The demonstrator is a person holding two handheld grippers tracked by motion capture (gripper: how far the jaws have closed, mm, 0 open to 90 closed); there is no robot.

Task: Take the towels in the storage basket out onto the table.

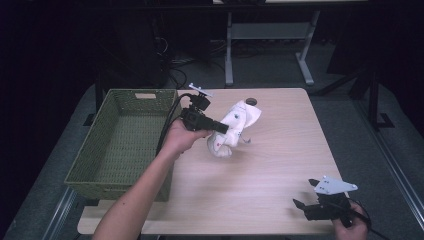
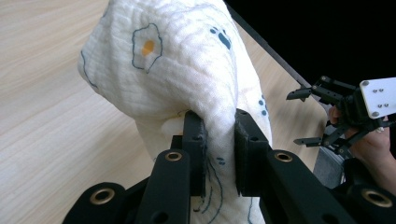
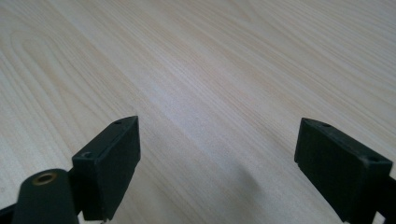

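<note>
A white cloth [image 1: 231, 127] printed with small blue and orange figures hangs bunched over the middle of the wooden table [image 1: 270, 165]. My left gripper [image 1: 223, 128] is shut on a fold of it, held level from the left. In the left gripper view the cloth [image 2: 177, 70] is pinched between the two black pads, and its lower end seems to touch the tabletop. My right gripper [image 1: 303, 192] rests open near the table's front right corner, its jaws wide apart over bare wood [image 3: 215, 93]. The same gripper [image 2: 310, 116] also appears, open, in the left gripper view.
A green woven basket [image 1: 90, 170] stands along the table's left side, right beside my left forearm. A small dark round spot [image 1: 251, 102] lies on the table behind the cloth. A grey desk frame [image 1: 270, 45] stands on the floor beyond the far edge.
</note>
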